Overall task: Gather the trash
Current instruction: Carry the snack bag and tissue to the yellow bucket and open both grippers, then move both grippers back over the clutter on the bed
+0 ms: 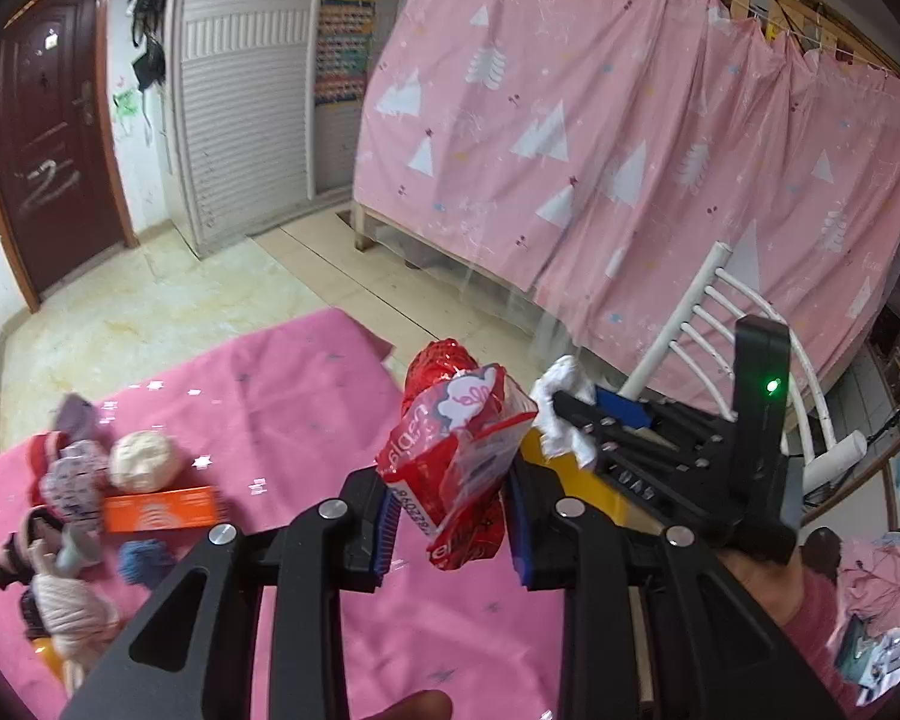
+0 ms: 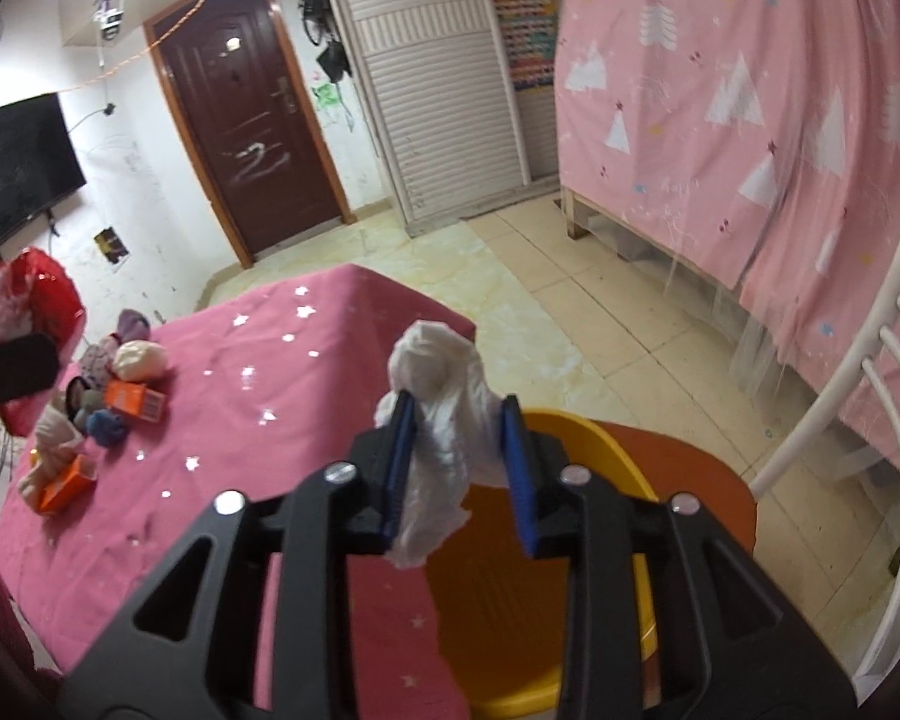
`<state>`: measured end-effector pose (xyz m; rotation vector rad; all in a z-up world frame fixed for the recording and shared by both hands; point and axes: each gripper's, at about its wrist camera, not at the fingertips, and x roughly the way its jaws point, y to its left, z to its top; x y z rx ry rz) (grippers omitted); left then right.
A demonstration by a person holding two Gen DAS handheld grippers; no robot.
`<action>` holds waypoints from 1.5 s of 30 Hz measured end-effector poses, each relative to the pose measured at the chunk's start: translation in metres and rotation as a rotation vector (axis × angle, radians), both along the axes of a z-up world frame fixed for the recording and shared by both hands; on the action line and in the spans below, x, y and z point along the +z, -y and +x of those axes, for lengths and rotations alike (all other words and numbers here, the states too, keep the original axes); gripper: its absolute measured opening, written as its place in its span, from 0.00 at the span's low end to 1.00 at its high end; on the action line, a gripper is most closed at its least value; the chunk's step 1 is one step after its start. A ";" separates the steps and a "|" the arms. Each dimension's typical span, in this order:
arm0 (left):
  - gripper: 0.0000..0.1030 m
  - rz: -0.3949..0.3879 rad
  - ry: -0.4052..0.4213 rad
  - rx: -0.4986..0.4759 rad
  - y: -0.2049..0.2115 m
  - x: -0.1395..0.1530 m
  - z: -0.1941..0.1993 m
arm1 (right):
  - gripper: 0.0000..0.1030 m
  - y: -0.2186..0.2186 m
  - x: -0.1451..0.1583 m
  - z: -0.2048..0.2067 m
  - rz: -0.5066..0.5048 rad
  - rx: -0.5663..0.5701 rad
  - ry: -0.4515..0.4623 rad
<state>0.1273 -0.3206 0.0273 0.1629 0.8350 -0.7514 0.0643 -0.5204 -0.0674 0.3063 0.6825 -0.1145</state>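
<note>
Left gripper point(image 1: 453, 516) pinches a red wrapper point(image 1: 459, 456); right gripper point(image 2: 459, 468) pinches white tissue point(image 2: 444, 420) above the yellow bin point(image 2: 594, 438) rim.

At centre, the left tool point(image 1: 450, 516) grips a crumpled red snack wrapper point(image 1: 456, 456) between blue pads. At three o'clock the right tool point(image 1: 576, 420) holds a white tissue wad point(image 1: 561, 414). A bench under pink cloth point(image 1: 282, 408) carries socks and an orange box point(image 1: 161, 509) at nine o'clock.
</note>
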 end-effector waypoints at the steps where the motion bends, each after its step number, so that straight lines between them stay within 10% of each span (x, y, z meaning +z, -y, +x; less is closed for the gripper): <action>1: 0.21 0.002 -0.008 -0.007 0.007 -0.003 0.001 | 0.32 0.003 -0.002 0.000 0.007 -0.009 -0.003; 17: 0.24 0.070 -0.071 -0.040 0.089 -0.036 0.011 | 0.46 0.042 -0.012 -0.009 0.104 -0.078 0.018; 23: 0.67 0.042 -0.104 -0.039 0.095 -0.037 0.016 | 0.54 0.053 -0.010 -0.018 0.097 -0.132 0.029; 45: 0.68 0.001 -0.054 0.051 0.013 0.001 0.003 | 0.69 -0.026 0.023 -0.002 0.048 0.045 0.079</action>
